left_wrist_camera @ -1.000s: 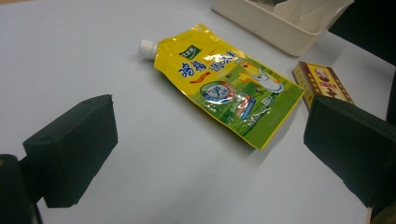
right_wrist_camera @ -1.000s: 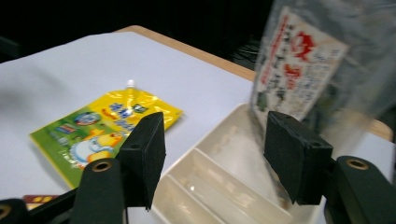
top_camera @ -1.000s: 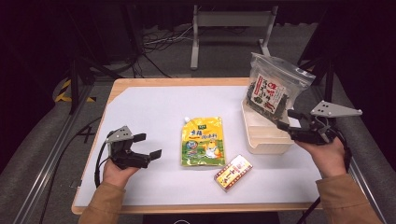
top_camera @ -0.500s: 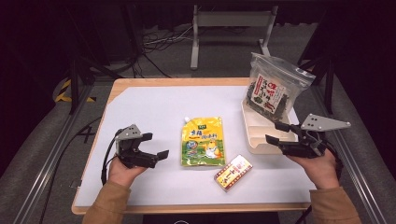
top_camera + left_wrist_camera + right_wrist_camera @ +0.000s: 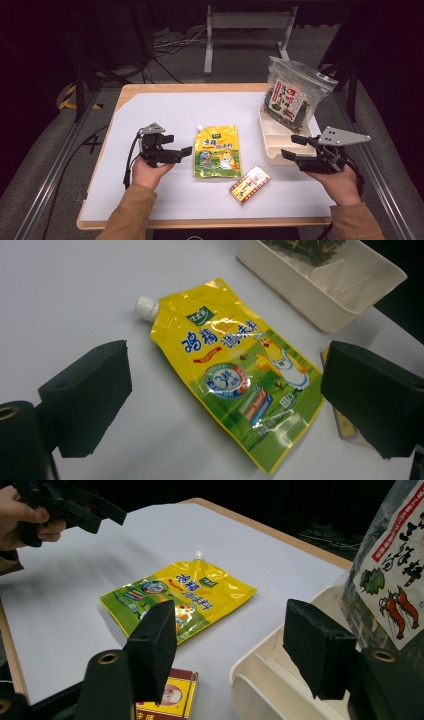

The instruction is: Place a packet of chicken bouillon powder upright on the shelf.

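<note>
A yellow spouted pouch (image 5: 217, 151) lies flat in the middle of the white table (image 5: 150, 110); it also appears as the pouch (image 5: 235, 375) and the pouch (image 5: 180, 597). My left gripper (image 5: 181, 152) hovers just left of it, open, jaws wide and empty (image 5: 225, 405). A small red and yellow box (image 5: 249, 184) lies below the pouch's right corner. My right gripper (image 5: 292, 147) is open and empty (image 5: 230, 640), held at the near end of the cream tray (image 5: 272, 142). A clear bag of dried food (image 5: 295, 97) stands in the tray's far end.
The cream tray (image 5: 260, 675) has dividers and its near compartments are bare. The red box (image 5: 167, 700) sits under my right gripper's left jaw. Black stands and cables lie beyond the table's far edge. The other hand with its gripper (image 5: 70, 507) shows far left.
My left gripper has moved right, closer to the pouch. My right gripper has come down and toward the near edge, from beside the bag to the tray's near end.
</note>
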`<state>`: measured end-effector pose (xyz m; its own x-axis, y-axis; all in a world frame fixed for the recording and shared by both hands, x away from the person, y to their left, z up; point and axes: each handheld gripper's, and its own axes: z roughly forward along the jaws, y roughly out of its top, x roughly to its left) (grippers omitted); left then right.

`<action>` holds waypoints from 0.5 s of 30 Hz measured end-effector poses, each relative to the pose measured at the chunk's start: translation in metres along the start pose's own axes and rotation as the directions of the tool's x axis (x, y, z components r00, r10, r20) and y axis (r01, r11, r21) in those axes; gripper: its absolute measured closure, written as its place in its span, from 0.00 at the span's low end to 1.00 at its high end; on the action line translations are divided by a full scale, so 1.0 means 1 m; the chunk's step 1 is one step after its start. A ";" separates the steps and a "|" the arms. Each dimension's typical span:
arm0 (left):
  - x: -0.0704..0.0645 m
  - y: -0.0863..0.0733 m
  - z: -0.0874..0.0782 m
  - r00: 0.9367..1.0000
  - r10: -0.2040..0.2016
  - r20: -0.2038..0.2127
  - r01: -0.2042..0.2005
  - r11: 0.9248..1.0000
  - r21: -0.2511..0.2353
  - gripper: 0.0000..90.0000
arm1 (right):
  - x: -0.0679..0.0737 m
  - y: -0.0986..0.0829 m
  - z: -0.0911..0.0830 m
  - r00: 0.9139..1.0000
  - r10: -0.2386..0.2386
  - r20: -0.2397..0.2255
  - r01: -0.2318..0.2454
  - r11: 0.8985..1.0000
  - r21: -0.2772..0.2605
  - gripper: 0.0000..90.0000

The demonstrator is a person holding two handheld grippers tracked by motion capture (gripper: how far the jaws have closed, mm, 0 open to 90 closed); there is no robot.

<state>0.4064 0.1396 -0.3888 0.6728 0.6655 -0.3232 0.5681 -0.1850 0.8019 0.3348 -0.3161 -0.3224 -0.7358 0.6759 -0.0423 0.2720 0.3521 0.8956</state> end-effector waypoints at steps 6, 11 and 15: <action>0.002 0.006 0.019 1.000 0.017 -0.023 -0.016 0.999 0.030 0.12 | 0.003 -0.005 -0.002 1.000 0.000 0.010 0.000 1.000 0.008 0.42; 0.005 0.012 0.037 0.997 -0.011 -0.079 0.015 0.998 0.061 0.16 | 0.004 -0.009 -0.004 1.000 0.002 0.016 -0.002 1.000 0.014 0.42; 0.008 0.016 0.048 0.997 -0.017 -0.072 0.022 0.997 0.071 0.17 | 0.003 -0.011 -0.006 1.000 0.027 0.009 -0.027 1.000 0.003 0.42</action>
<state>0.4443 0.1072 -0.4028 0.6276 0.7185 -0.2997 0.6149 -0.2213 0.7569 0.3263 -0.3220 -0.3300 -0.7223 0.6912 -0.0218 0.2941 0.3355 0.8950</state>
